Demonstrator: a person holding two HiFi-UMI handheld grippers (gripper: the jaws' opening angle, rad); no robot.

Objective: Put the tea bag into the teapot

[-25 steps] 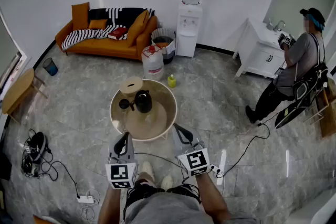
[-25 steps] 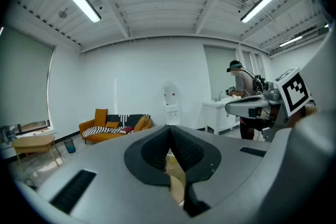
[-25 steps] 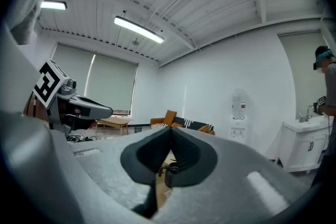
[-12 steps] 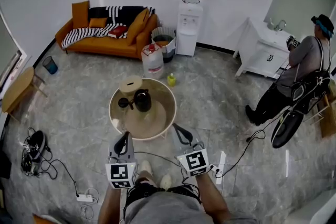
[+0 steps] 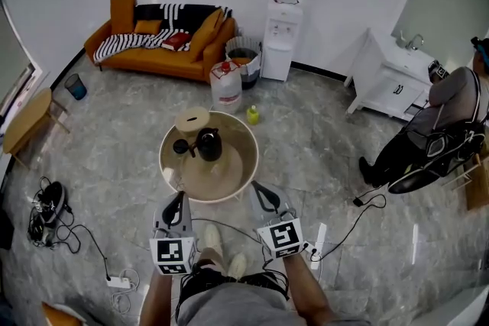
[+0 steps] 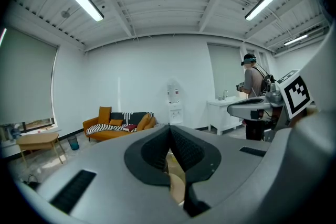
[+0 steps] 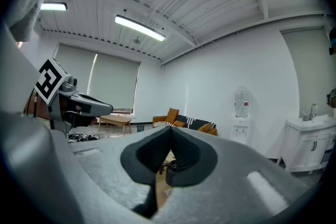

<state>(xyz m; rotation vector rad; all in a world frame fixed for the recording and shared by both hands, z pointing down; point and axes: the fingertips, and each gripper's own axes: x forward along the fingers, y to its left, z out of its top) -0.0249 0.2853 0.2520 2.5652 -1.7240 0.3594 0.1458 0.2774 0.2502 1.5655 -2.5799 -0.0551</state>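
Both claws, the left gripper (image 5: pixel 176 201) and the right gripper (image 5: pixel 262 193), are closed on nothing, jaws pressed together, just short of the round table (image 5: pixel 238 181). The black teapot (image 5: pixel 208 146) stands upright on that table. The tea bag is too small to pick out.

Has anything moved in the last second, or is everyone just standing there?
Only the background person shifted right, toward the picture's edge. Nothing was grabbed or let go. The left gripper and right gripper stay shut and empty near the round table; the teapot hasn't moved.
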